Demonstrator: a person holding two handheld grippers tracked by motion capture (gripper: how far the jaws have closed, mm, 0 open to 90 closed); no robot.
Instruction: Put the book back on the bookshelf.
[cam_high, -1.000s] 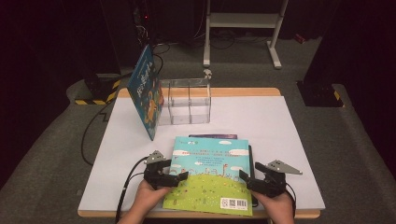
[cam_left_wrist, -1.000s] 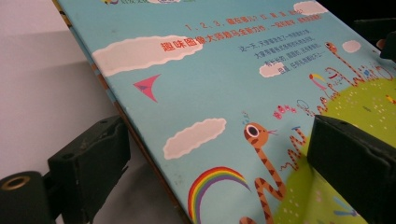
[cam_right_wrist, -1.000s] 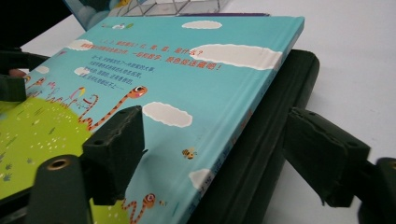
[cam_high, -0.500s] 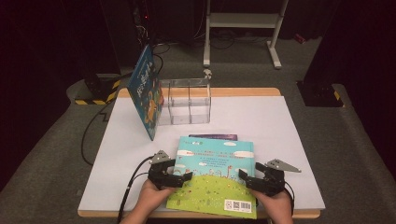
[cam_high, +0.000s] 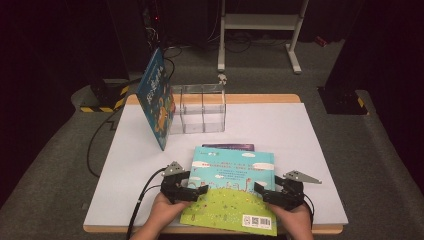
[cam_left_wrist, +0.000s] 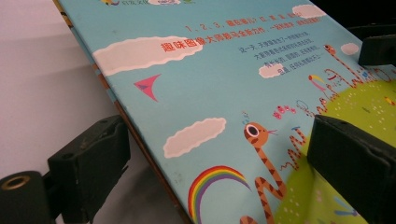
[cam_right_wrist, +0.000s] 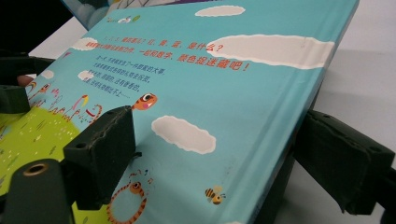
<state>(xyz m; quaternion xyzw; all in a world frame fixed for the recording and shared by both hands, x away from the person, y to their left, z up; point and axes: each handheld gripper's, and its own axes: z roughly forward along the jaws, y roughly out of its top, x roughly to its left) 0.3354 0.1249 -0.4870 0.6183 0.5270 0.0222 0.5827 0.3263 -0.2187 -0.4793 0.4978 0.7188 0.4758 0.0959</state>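
Large thin hardcover picture book with a glossy sky-blue and green illustrated cover (cam_high: 231, 187) sits at the near edge of the white matte table (cam_high: 280, 130), lying on top of a second flat book with a dark purple cover (cam_high: 228, 147), its near edge overhanging toward the person

Left gripper (cam_high: 199, 190) straddles the book's left edge, one jaw over the cover, one below the board edge; gap visible on the lower side in the left gripper view, whether the pads press the book I cannot tell. Right gripper (cam_high: 260, 190) straddles the right (spine) edge, jaws have just been opening, book between them but pads look clear of it, so loose

Handling guess: stiff boards, light to moderate weight, laminated cover likely slippery against foam pads; wide flat shape will lever and sag if pinched at one corner, so take it mid-edge on both sides, deep over the boards. Spine side is thicker and rounded

Behind: clear acrylic divided holder (cam_high: 201, 109), rigid, scratch-prone; another blue picture book (cam_high: 156, 98) leaning upright against its left side
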